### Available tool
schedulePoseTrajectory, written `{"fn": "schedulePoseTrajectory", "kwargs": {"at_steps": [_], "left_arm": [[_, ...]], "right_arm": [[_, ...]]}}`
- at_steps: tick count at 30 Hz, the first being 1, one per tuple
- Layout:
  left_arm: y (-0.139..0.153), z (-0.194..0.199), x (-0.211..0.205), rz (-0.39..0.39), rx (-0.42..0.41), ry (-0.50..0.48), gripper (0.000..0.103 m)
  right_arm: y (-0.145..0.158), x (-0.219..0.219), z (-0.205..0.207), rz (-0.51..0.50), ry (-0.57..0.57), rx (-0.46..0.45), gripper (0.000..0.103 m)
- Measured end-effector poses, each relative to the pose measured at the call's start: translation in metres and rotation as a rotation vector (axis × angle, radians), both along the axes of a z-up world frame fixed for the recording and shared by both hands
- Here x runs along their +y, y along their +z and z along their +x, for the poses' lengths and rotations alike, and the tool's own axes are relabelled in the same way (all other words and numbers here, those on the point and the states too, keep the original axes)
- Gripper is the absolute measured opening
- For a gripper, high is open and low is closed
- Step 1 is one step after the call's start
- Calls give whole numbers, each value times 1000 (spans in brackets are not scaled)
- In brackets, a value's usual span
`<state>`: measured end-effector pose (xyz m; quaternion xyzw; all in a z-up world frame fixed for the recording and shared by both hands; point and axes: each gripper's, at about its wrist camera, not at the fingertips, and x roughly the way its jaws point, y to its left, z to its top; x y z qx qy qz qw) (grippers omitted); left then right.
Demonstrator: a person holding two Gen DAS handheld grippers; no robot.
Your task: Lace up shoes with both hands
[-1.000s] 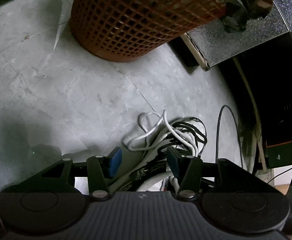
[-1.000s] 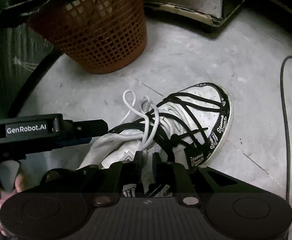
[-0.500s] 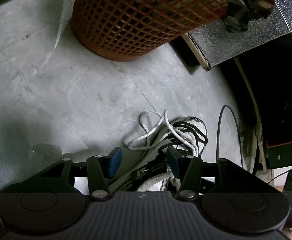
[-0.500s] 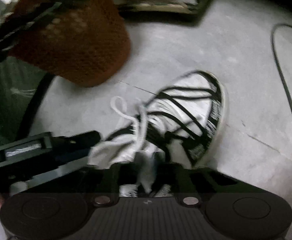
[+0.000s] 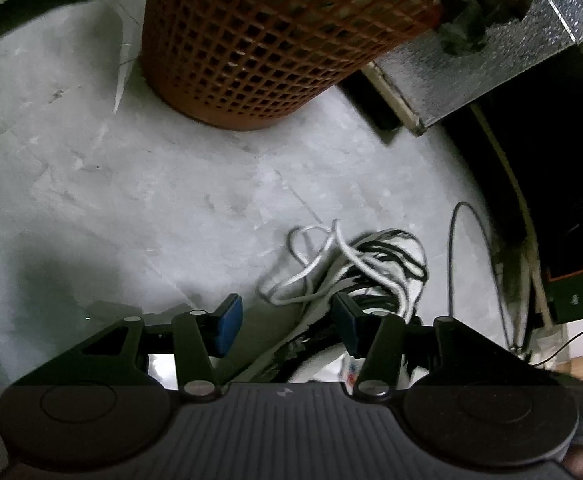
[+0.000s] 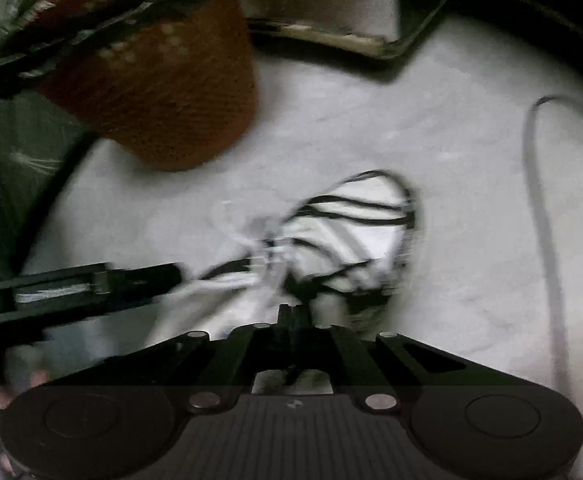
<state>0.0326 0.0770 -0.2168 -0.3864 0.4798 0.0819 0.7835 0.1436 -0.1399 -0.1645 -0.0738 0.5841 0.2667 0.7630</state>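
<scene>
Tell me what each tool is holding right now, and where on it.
Left tool: jaws apart around the shoe's collar, not pressing. Right tool: shut at the shoe's ankle opening; blur hides whether lace or fabric is pinched.

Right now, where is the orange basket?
In the left wrist view the orange basket stands on the grey floor at top centre, beyond the shoe and left of the speckled metal box.

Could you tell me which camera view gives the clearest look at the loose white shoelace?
The left wrist view: the white shoelace lies sharp, its loops traceable on the floor beside the shoe. In the right wrist view motion blur smears it into pale streaks.
</scene>
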Motion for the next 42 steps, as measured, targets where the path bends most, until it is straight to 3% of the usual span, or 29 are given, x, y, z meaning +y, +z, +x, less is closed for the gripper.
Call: {"fn": "schedulePoseTrajectory", "kwargs": {"at_steps": [5,13,18,21,24,32,35,37,40,42], "left_arm": [[1,-1,1,7,-1,6,53],[32,6,-13,110,-136,-99,53],[29,6,-18,122,-110,-132,53],[25,5,-17,106,-99,-110,54],[24,7,-17,135,-69,-115,54],[16,5,-22,193,-3,-142,52],[26,5,-23,217,-51,-136,52],[36,11,-30,264,-98,-182,52],[52,24,-50,339,-188,-348,52],[59,34,-67,411,-233,-502,52]], "right_arm": [[4,-9,4,94,-53,37,3],[5,-9,8,177,-123,66,15],[4,8,-4,125,0,66,18],[7,20,-14,48,84,12,19],[10,25,-19,-43,132,-34,31],[16,16,-16,-138,90,-38,33],[16,12,-16,-159,47,-34,33],[16,4,-14,-136,-27,-7,33],[15,-17,-10,-36,-202,56,33],[15,-38,-13,70,-379,97,33]]}}
